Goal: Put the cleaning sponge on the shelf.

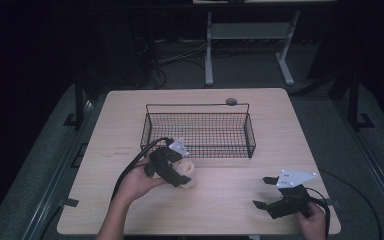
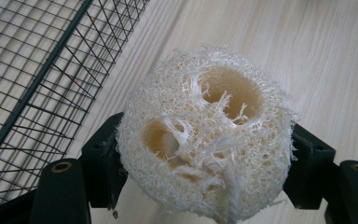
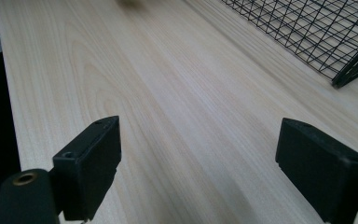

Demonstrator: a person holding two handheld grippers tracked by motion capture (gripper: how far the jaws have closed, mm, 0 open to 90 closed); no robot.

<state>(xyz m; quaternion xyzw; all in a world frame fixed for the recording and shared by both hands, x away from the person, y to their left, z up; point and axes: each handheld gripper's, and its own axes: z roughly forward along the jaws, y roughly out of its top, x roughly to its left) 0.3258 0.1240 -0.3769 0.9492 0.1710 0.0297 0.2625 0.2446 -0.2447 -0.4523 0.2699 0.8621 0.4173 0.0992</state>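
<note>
Loofah gripped beside the basket!
Your left claw (image 2: 205, 163) pinches the loofah (image 2: 205, 140) by the wire basket (image 1: 198, 131); your right claw (image 3: 214, 168) hangs spread near the table's (image 1: 280, 125) front-right corner.

— Where did the high view look from?

— From above the person's side, facing forward and down over the whole pale wooden table (image 1: 230, 195) and the black wire mesh basket (image 1: 198, 131).

— And the gripper views?

— Each sat low and close. The left gripper view peered along its jaws, the basket's wall (image 2: 37, 79) at its left. The right gripper view skimmed the tabletop (image 3: 168, 107) and caught the same basket's corner (image 3: 349, 70).
</note>
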